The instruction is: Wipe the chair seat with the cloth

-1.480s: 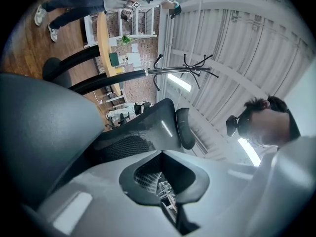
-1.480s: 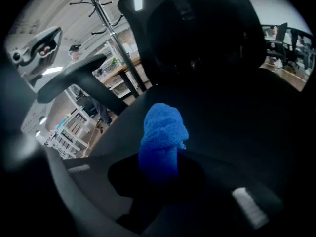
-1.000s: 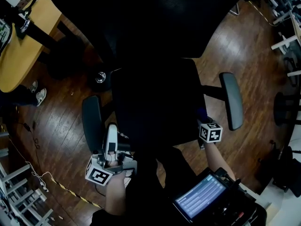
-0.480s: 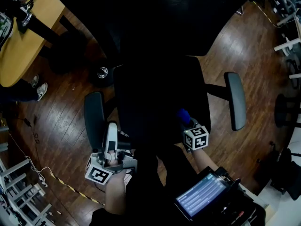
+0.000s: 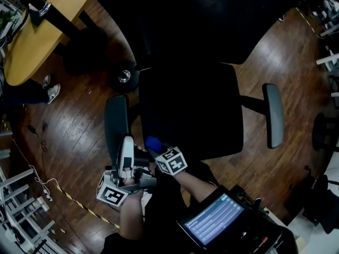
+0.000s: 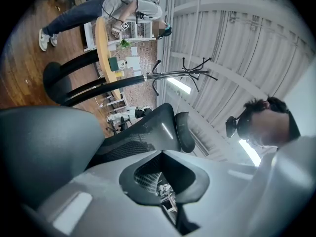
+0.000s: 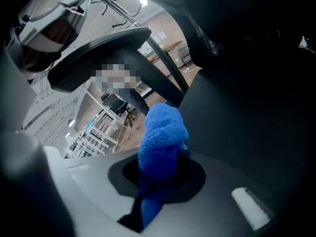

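The right tool (image 5: pixel 158 150) has its jaws pressed together on the blue cloth (image 5: pixel 153 143). In the right gripper view the cloth (image 7: pixel 161 132) comes out from between the jaws of this tool (image 7: pixel 163 181) as a thick, rolled bundle and stands up past their tips. The cloth is at the near left corner of the black chair seat (image 5: pixel 190 110), just beside the grey armrest (image 5: pixel 116 123) on that side. The seat is very dark in the head view, so I cannot say surely if the cloth touches it. In the right gripper view the dark seat (image 7: pixel 247 122) fills the right side behind the cloth, and the armrest (image 7: pixel 98 58) is seen from below, above and to the left.

The left tool (image 5: pixel 126 144) is beside the seat's near left corner, under the same armrest in the head view, and its marker cube (image 5: pixel 112 196) is close to the person's body. In the left gripper view its jaws (image 6: pixel 163 157) are closed on each other with nothing between them. Past them the chair's mesh backrest (image 6: pixel 148 127) shows, and the armrest (image 6: pixel 44 152) is large at the left.

The other armrest (image 5: pixel 274 115) is well apart on the right. The chair stands on a wooden floor (image 5: pixel 74 136). A wooden desk (image 5: pixel 42 36) is at the upper left, and a lit screen (image 5: pixel 212 224) is near the person's body below.
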`<state>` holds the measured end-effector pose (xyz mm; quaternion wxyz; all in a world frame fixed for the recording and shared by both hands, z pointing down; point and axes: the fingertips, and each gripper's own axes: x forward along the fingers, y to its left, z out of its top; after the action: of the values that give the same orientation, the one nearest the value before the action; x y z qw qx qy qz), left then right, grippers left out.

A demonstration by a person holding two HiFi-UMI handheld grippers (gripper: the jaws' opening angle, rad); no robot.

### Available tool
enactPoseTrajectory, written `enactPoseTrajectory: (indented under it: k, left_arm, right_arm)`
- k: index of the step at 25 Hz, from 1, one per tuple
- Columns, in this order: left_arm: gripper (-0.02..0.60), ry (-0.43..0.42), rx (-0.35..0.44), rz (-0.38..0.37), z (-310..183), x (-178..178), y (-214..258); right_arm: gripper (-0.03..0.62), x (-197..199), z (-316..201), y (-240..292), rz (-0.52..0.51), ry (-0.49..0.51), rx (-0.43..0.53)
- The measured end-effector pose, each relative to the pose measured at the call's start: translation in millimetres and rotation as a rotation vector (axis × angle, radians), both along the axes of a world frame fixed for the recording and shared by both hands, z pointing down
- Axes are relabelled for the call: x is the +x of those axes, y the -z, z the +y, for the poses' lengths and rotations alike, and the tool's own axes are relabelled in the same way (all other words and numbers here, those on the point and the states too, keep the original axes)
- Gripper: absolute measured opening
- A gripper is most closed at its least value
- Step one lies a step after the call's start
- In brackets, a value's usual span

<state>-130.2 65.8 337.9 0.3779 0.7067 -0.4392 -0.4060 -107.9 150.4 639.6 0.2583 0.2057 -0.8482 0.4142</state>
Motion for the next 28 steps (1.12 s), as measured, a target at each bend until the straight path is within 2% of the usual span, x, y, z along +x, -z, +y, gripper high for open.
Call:
enactPoseTrajectory:
  k: [6, 10, 13, 19, 24, 26, 28]
  left_arm:
    - [-0.008, 0.002, -0.004, 0.005, 1, -3, -3]
    - [-0.008, -0.015, -0.008, -0.001, -3, 1, -4]
    - [-0.008, -0.036, -0.001, 0.001, -7, 11, -2]
    - [-0.008, -0.086, 0.002, 0.000, -12, 34, 0]
    - [-0.008, -0.115, 0.010, 0.005, -15, 48, 4]
    - [-0.008, -0.114, 0.008, -0.001, -16, 48, 3]
    - [-0.008, -0.116, 0.005, -0.002, -16, 48, 3]
  right_arm:
    - [0.048, 6, 1, -1, -0.042, 0.014, -0.015]
    - [0.048, 41, -8, -10, -0.001, -0.026, 0.002]
    - [0.048, 93, -22, -18, 0.041, -0.100, 0.003]
    - [0.048, 232, -45, -27, 0.191, -0.283, 0.033]
    - [0.048, 346, -60, -15, 0.291, -0.482, 0.077]
    - [0.048, 372, -66, -8, 0.299, -0.553, 0.087]
    - [0.048, 382, -67, -7, 0.306, -0.578, 0.091]
